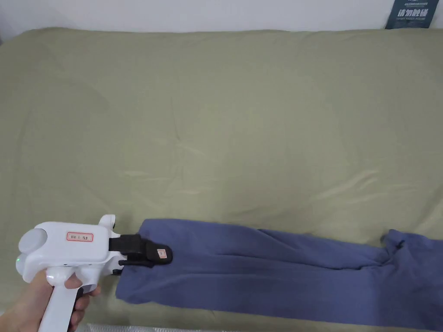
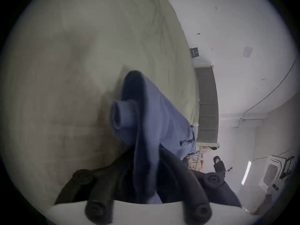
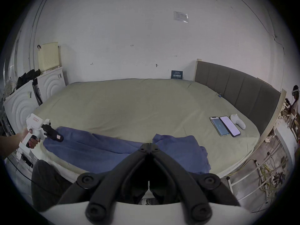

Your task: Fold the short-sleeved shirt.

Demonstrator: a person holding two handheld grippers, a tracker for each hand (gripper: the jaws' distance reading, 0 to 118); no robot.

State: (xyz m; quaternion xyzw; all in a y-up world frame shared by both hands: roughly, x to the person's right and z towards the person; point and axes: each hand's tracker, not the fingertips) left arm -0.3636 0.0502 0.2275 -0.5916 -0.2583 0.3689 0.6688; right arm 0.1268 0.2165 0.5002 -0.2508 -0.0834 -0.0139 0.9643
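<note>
While my left gripper point(image 1: 162, 255) pinches the left end of the blue shirt point(image 1: 277, 272), cloth bunched between both jaws, the shirt lies in a long band along the near edge of the green bed sheet point(image 1: 225, 129). My right gripper point(image 3: 149, 145) has its jaws pressed together at the tips, above the shirt; cannot tell if cloth is caught. Two phones point(image 3: 224, 127) lie near the headboard point(image 3: 235, 89).
</note>
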